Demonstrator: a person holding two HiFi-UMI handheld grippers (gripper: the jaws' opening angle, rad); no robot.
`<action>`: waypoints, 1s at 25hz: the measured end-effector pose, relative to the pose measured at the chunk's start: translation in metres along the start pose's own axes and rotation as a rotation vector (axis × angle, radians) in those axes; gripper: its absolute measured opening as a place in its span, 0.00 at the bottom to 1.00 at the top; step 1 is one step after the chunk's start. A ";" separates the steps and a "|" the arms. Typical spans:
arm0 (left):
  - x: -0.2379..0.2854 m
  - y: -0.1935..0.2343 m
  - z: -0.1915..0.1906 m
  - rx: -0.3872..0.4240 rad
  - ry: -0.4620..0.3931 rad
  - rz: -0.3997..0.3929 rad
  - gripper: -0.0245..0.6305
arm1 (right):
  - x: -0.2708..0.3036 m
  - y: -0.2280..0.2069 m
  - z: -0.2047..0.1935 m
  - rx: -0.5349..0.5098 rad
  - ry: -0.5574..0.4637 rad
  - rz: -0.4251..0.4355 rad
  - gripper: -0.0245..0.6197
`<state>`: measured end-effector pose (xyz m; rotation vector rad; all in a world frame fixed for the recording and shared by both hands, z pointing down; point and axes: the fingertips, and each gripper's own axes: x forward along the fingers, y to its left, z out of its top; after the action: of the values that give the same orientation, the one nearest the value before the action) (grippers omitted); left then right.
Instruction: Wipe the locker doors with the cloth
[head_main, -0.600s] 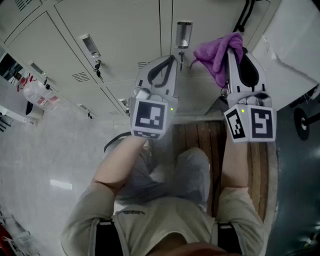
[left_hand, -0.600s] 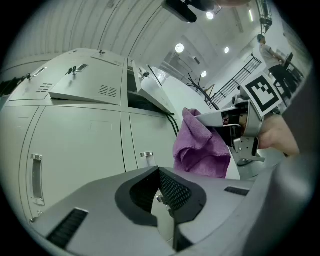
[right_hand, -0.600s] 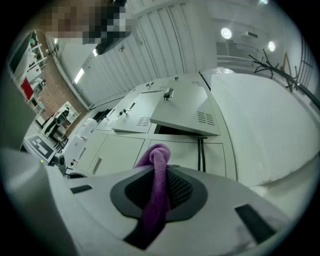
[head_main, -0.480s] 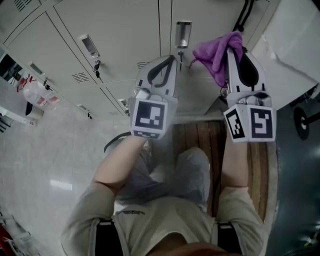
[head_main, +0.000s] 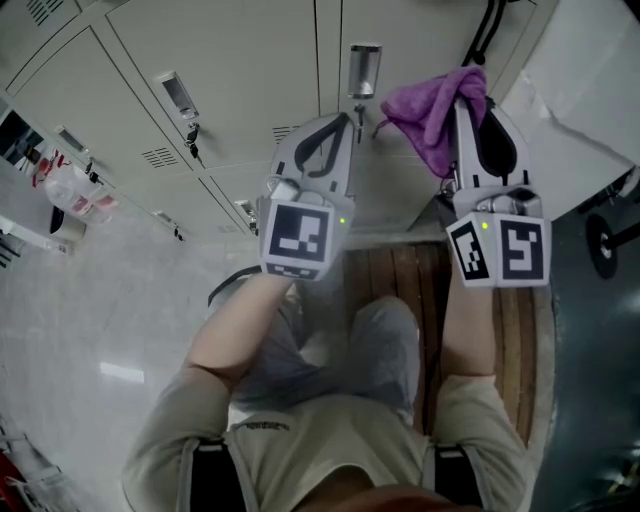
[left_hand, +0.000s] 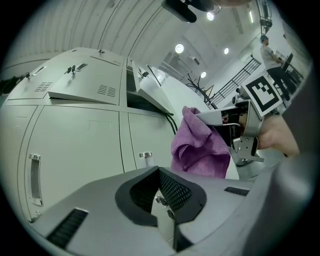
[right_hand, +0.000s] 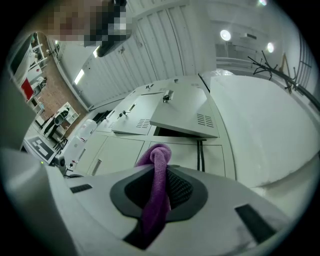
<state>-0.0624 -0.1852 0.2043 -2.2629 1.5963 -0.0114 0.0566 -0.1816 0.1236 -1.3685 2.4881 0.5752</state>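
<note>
Pale grey locker doors (head_main: 240, 60) fill the upper part of the head view. A metal handle (head_main: 364, 68) stands on one of them, just beyond both grippers. My right gripper (head_main: 462, 100) is shut on a purple cloth (head_main: 428, 108), which bunches out past its tips close to the door. In the right gripper view the cloth (right_hand: 158, 180) runs as a strip between the jaws. My left gripper (head_main: 346, 118) is shut with nothing in it and is held left of the cloth, its tips near the handle. The left gripper view shows the cloth (left_hand: 200, 147) and a closed door (left_hand: 75, 145).
One locker door (right_hand: 185, 112) above hangs open, with black cables (right_hand: 200, 152) below it. A slatted wooden bench (head_main: 520, 330) lies under the person's legs. A white plastic bag (head_main: 78, 190) sits at the left on the tiled floor. A white panel (head_main: 585, 90) stands at the right.
</note>
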 end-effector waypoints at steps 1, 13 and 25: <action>0.000 0.000 0.000 0.001 0.001 0.000 0.04 | 0.001 0.000 0.001 0.000 -0.001 0.002 0.11; 0.003 0.013 0.010 0.029 0.000 0.023 0.04 | 0.049 0.011 0.027 -0.063 -0.032 0.063 0.11; 0.019 0.027 0.010 0.026 0.003 0.034 0.04 | 0.115 0.029 0.029 -0.119 -0.004 0.133 0.11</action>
<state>-0.0775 -0.2075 0.1829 -2.2173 1.6263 -0.0260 -0.0281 -0.2416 0.0593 -1.2460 2.5939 0.7641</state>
